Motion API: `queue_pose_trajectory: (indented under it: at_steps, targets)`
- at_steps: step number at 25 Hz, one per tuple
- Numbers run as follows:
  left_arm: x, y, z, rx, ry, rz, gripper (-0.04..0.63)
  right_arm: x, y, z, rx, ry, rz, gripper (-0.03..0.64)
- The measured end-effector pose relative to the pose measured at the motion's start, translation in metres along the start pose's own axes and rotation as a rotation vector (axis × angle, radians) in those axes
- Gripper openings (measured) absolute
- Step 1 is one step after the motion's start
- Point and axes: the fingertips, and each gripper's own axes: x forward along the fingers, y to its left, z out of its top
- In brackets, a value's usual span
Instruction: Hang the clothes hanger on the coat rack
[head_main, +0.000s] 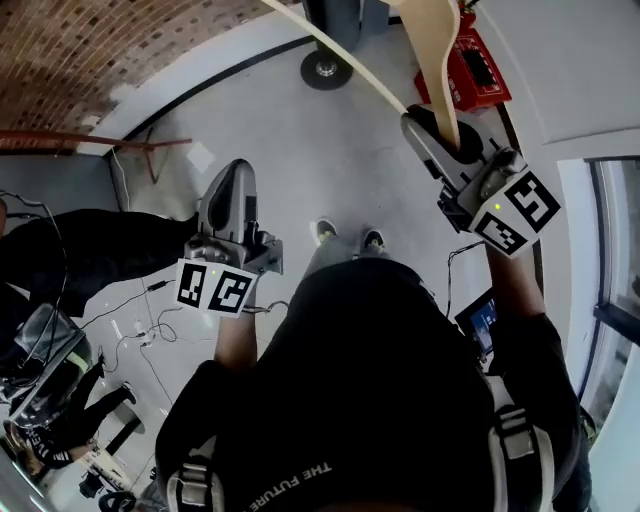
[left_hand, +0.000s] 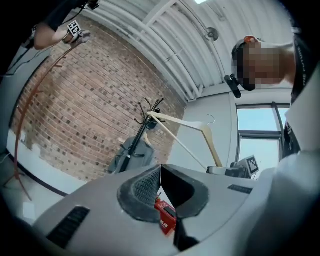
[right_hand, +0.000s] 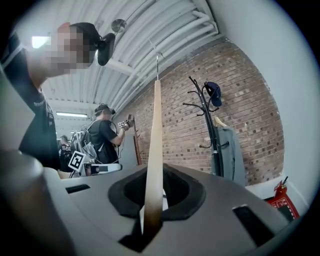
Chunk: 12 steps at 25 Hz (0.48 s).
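A person stands on a grey floor (head_main: 270, 110) with both arms held out in front, one tool in each hand. The right claw (head_main: 437, 122) is raised higher and farther forward, pinching one end of a pale wooden clothes hanger (head_main: 437, 60). The left claw (head_main: 236, 175) is lower and nearer the body, its jaws pressed together on nothing.

In the right gripper view, the hanger rises upright out of the jaws, edge-on, with its metal hook at the very top. In the left gripper view, its long axis slants up and away from the right claw towards the coat rack (right_hand: 206, 115), with the upper end across the rack's top hooks; whether they touch cannot be told.

The black rack stands against a red brick wall (right_hand: 250, 100), carrying a dark cap (right_hand: 213, 93) and a grey garment (right_hand: 231, 150). A red fire extinguisher (right_hand: 280, 197) sits by the wall. A second person (right_hand: 102, 135) works at the same wall farther along, beneath a white ribbed ceiling (right_hand: 145, 45).
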Motion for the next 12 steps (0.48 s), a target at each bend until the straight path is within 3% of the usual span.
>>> queue_pose_trajectory:
  at_steps: [6, 12]
  targets:
    - [-0.033, -0.016, -0.008, -0.019, 0.004, -0.020, 0.021, -0.028, 0.035, -0.012, -0.005, 0.011, -0.017, 0.044]
    - [-0.033, 0.016, 0.023, -0.030, -0.018, -0.037, 0.021, 0.016, 0.046, 0.001, -0.004, 0.010, -0.029, 0.044]
